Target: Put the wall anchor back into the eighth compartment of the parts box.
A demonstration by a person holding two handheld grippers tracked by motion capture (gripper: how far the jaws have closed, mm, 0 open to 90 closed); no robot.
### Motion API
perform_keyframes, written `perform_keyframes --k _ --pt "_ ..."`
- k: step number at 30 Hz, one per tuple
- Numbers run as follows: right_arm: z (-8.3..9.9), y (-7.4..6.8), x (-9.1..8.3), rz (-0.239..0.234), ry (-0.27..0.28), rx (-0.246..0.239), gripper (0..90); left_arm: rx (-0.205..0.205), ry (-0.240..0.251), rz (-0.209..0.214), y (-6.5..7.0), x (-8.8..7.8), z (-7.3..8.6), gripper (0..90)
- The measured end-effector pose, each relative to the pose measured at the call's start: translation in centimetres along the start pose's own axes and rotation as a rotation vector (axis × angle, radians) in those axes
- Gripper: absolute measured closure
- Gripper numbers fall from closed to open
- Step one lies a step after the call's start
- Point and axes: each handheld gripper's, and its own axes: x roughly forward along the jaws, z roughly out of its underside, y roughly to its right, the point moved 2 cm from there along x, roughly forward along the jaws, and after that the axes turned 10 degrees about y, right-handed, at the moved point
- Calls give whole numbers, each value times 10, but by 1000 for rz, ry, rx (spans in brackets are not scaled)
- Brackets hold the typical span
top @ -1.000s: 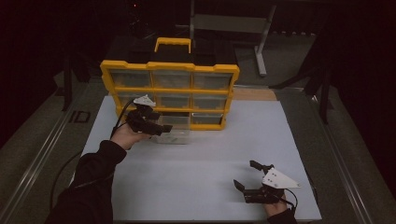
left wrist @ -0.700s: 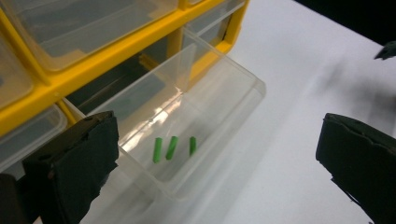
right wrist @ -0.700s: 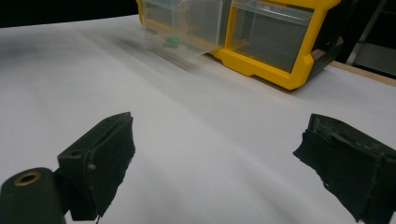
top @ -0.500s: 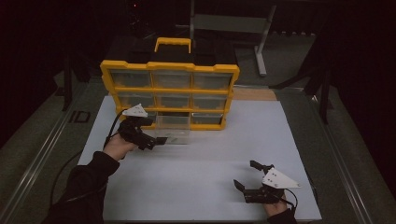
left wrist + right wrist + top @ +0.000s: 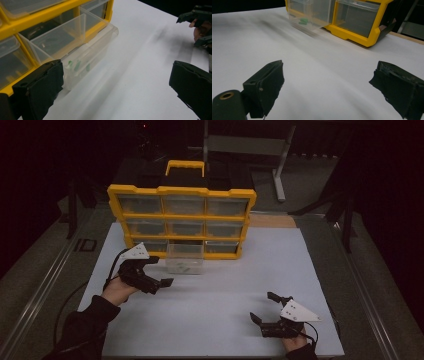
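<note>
The clear drawer [image 5: 184, 259] projects from the bottom row of the yellow organizer [image 5: 181, 222], resting on the bench [image 5: 210, 295]. The left tongs [image 5: 161, 271], wide open and empty, sit just left of it. The right tongs [image 5: 262, 308], also open and empty, lie well apart.

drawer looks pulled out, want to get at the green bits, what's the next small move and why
Probably bring the open left gripper over the open drawer and down to the green pieces: its jaws hold nothing and sit just beside the drawer.
</note>
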Motion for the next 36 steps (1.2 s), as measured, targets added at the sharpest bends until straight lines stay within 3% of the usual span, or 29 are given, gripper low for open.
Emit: perform_keyframes --k 3,7,14,21,29,36 --pt "0 0 0 -1 1 3 90 0 14 14 4 -3 7 0" --pt "0 1 0 0 -2 2 90 21 11 4 8 -6 18 0" --pt "0 0 0 -1 0 1 90 1 38 24 14 -10 39 0" --pt "0 0 0 0 0 1 90 -5 12 48 21 -9 61 0" --pt "0 0 0 0 -4 -3 90 -18 25 79 27 -12 78 0" --pt "0 0 0 1 -2 -2 90 -17 30 59 31 -19 94 0"
